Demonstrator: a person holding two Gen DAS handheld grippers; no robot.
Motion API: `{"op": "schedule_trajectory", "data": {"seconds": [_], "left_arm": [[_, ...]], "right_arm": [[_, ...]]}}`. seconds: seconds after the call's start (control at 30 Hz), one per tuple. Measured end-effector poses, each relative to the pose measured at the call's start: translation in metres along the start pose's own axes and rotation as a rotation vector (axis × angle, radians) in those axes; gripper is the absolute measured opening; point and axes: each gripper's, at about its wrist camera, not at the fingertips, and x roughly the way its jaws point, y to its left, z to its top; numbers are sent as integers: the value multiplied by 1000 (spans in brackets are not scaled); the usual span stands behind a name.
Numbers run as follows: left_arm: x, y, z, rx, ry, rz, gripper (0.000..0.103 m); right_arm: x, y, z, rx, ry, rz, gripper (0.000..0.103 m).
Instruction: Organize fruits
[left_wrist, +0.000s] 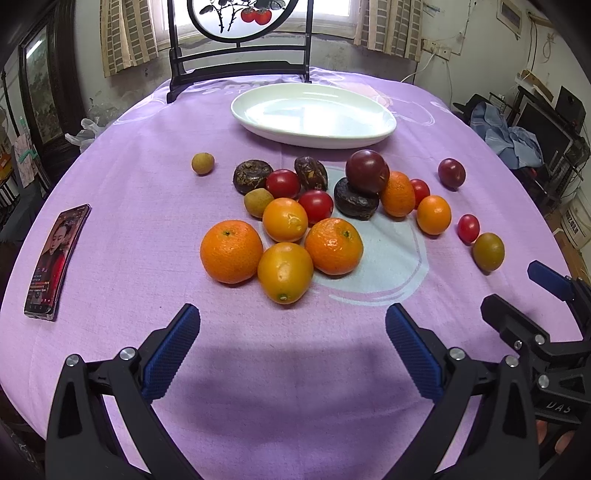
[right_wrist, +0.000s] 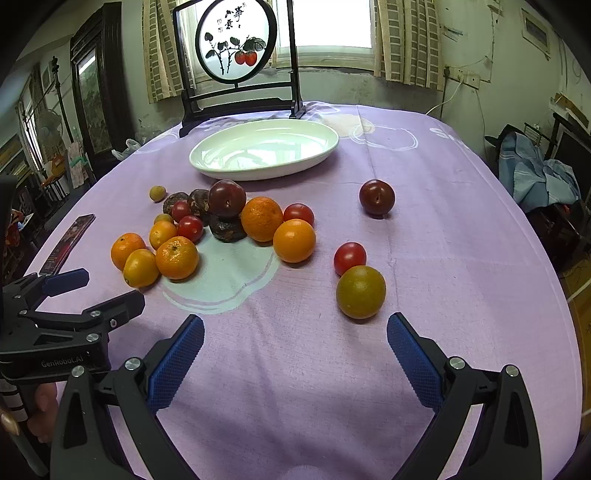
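A pile of fruit lies mid-table: oranges (left_wrist: 231, 251), kumquats (left_wrist: 285, 272), red tomatoes (left_wrist: 316, 206), dark plums (left_wrist: 366, 171) and dark wrinkled fruits (left_wrist: 252, 176). An empty white oval plate (left_wrist: 314, 114) sits beyond it and also shows in the right wrist view (right_wrist: 264, 149). My left gripper (left_wrist: 293, 325) is open and empty, just short of the pile. My right gripper (right_wrist: 295, 334) is open and empty, near a greenish fruit (right_wrist: 361, 291), a tomato (right_wrist: 349, 257) and a lone plum (right_wrist: 376, 196).
A phone (left_wrist: 55, 262) lies at the table's left edge. A black-framed round painted screen (right_wrist: 236, 48) stands behind the plate. The purple cloth (left_wrist: 295, 387) covers the round table. Clutter and chairs stand to the right, off the table.
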Motion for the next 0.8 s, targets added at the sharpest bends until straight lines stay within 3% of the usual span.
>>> {"op": "schedule_trajectory", "data": {"seconds": [0.37,0.57,0.6,0.67,0.8], "left_arm": [[8,9,-2,23,-3,-14,99],[32,23,0,7,51,-46,98],[35,23,2,18,52,-49,97],[41,21,4,37,63,-52,80],[47,24,14,58,74,-53,79]], "right_arm": [[2,0,-3,-8,-3,18,99],[16,-1,-7,-6,28,69,99],[17,-1,-7,-7,29,76,99],[19,-3,-5,-4,30,84,99],[20,-9,-1,14,31,105,99]]}}
